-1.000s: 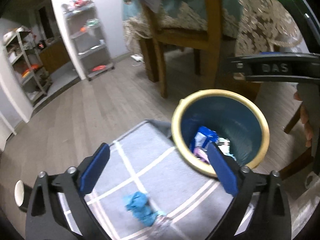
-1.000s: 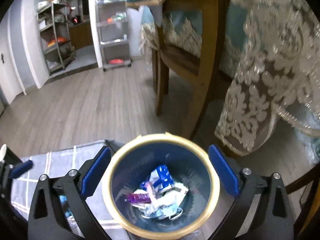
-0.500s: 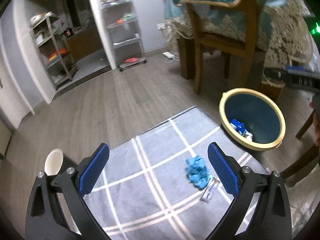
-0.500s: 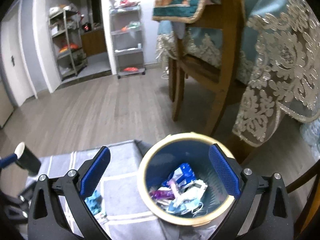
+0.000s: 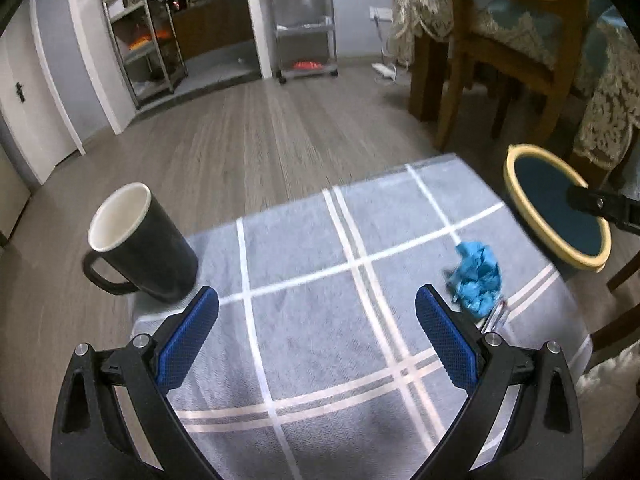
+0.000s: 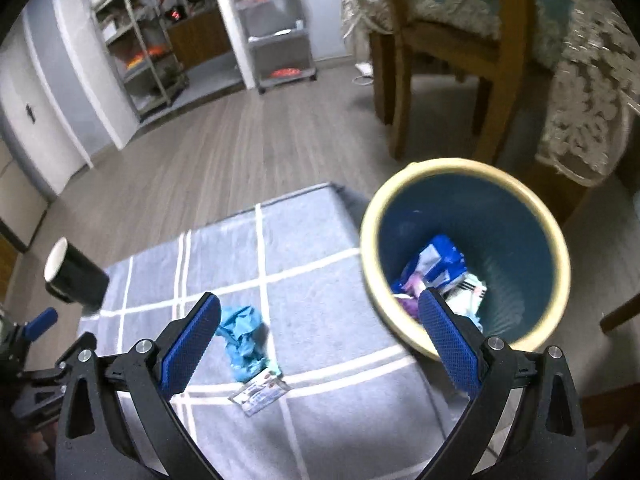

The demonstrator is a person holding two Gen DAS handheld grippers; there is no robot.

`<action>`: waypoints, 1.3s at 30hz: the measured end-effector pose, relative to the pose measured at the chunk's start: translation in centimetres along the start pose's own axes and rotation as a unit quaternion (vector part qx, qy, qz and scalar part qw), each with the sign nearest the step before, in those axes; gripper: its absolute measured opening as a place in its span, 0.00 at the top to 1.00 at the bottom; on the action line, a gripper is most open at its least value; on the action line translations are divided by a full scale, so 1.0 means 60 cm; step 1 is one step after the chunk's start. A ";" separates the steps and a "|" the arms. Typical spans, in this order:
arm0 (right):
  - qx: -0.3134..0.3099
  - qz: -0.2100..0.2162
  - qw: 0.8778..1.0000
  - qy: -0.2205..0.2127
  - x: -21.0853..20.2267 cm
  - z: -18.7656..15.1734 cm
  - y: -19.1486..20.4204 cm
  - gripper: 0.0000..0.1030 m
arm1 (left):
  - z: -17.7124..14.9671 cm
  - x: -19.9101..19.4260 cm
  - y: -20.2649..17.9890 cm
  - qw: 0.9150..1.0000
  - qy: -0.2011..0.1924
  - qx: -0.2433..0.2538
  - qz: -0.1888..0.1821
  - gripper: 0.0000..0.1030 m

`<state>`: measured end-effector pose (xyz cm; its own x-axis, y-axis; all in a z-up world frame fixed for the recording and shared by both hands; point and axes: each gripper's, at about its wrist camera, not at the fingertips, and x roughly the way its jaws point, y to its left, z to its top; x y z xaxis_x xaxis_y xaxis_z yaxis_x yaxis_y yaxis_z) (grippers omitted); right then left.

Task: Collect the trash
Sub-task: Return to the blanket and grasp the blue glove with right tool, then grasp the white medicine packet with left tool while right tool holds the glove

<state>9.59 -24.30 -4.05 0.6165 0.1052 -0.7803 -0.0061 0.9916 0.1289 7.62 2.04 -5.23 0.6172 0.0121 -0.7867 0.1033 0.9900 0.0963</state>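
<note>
A crumpled blue wad of trash [image 5: 476,280] lies on the grey checked cloth [image 5: 312,312], just right of my left gripper [image 5: 316,328], which is open and empty above the cloth. In the right wrist view the wad [image 6: 242,340] lies beside a small flat wrapper [image 6: 260,392]. A blue bin with a cream rim [image 6: 466,256] stands off the cloth's right edge and holds several wrappers; it also shows in the left wrist view [image 5: 556,208]. My right gripper [image 6: 320,340] is open and empty between wad and bin.
A black mug [image 5: 140,244] with a white inside stands at the cloth's left edge, also in the right wrist view [image 6: 74,280]. Wooden chair legs [image 5: 452,92] and a lace tablecloth [image 6: 588,92] stand behind the bin. Metal shelves [image 5: 304,24] line the far wall.
My left gripper has swung left and back from over the bin to over the cloth, bringing the mug into view. My right gripper has pulled back and left off the bin.
</note>
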 end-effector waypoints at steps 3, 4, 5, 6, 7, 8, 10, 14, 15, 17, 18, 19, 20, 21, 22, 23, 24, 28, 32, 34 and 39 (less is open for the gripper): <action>-0.017 0.034 0.999 0.016 0.031 0.001 0.026 0.05 | -0.011 0.020 -0.005 1.000 0.013 0.020 0.007 0.06; -0.021 0.048 0.998 0.030 0.047 -0.003 0.037 0.05 | -0.012 0.024 -0.007 1.000 0.015 0.025 0.009 0.06; -0.027 0.050 0.998 0.040 0.057 -0.008 0.043 0.07 | -0.013 0.027 -0.008 1.000 0.015 0.025 0.009 0.06; -0.038 0.051 0.996 0.054 0.071 -0.014 0.054 0.08 | -0.011 0.028 -0.008 1.000 0.015 0.023 0.005 0.06; -0.051 0.052 0.995 0.069 0.084 -0.021 0.064 0.09 | -0.011 0.028 -0.008 1.000 0.015 0.021 0.001 0.06; -0.063 0.052 0.993 0.082 0.095 -0.025 0.072 0.14 | -0.011 0.030 -0.009 1.000 0.016 0.020 -0.002 0.06; -0.078 0.047 0.990 0.106 0.112 -0.034 0.084 0.37 | -0.013 0.037 -0.016 0.999 0.023 0.027 -0.005 0.06; -0.084 0.062 0.984 0.142 0.133 -0.048 0.088 0.70 | -0.020 0.050 -0.038 0.998 0.037 0.057 -0.007 0.06; -0.085 0.063 0.984 0.144 0.133 -0.049 0.087 0.85 | -0.021 0.051 -0.044 0.997 0.038 0.062 -0.010 0.06; -0.072 0.066 0.986 0.135 0.126 -0.044 0.077 0.86 | -0.022 0.051 -0.058 0.997 0.039 0.070 -0.021 0.06; -0.061 0.067 0.988 0.125 0.121 -0.039 0.071 0.87 | -0.023 0.052 -0.067 0.996 0.039 0.076 -0.029 0.06; -0.045 0.070 0.990 0.112 0.112 -0.031 0.061 0.87 | -0.023 0.054 -0.077 0.995 0.040 0.079 -0.042 0.06; -0.033 0.070 0.992 0.104 0.106 -0.025 0.054 0.87 | -0.025 0.055 -0.084 0.995 0.041 0.080 -0.050 0.06; -0.017 0.071 0.993 0.095 0.100 -0.019 0.042 0.87 | -0.027 0.057 -0.094 0.994 0.045 0.080 -0.066 0.06; -0.003 0.069 0.994 0.088 0.095 -0.015 0.032 0.87 | -0.028 0.061 -0.104 0.993 0.049 0.079 -0.079 0.06; 0.003 0.063 0.995 0.082 0.091 -0.012 0.024 0.87 | -0.030 0.066 -0.117 0.991 0.054 0.080 -0.093 0.06; 0.007 0.052 0.996 0.074 0.086 -0.008 0.016 0.87 | -0.032 0.070 -0.128 0.990 0.057 0.083 -0.100 0.06; 0.029 0.025 0.998 0.053 0.073 0.004 -0.009 0.87 | -0.040 0.082 -0.172 0.984 0.065 0.107 -0.123 0.08; 0.044 0.022 0.997 0.056 0.074 0.006 -0.030 0.87 | -0.050 0.101 -0.208 0.981 0.078 0.121 -0.127 0.08; 0.049 0.017 0.997 0.060 0.076 0.006 -0.041 0.87 | -0.054 0.110 -0.218 0.980 0.085 0.124 -0.128 0.12; 0.057 0.015 0.996 0.063 0.079 0.005 -0.046 0.87 | -0.066 0.129 -0.237 0.978 0.101 0.134 -0.128 0.28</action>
<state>12.75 -26.57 -7.93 0.5141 0.1511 -0.8443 0.0710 0.9735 0.2174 7.85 -11.42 -15.11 0.3812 -0.1763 -0.9076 0.4508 0.8925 0.0160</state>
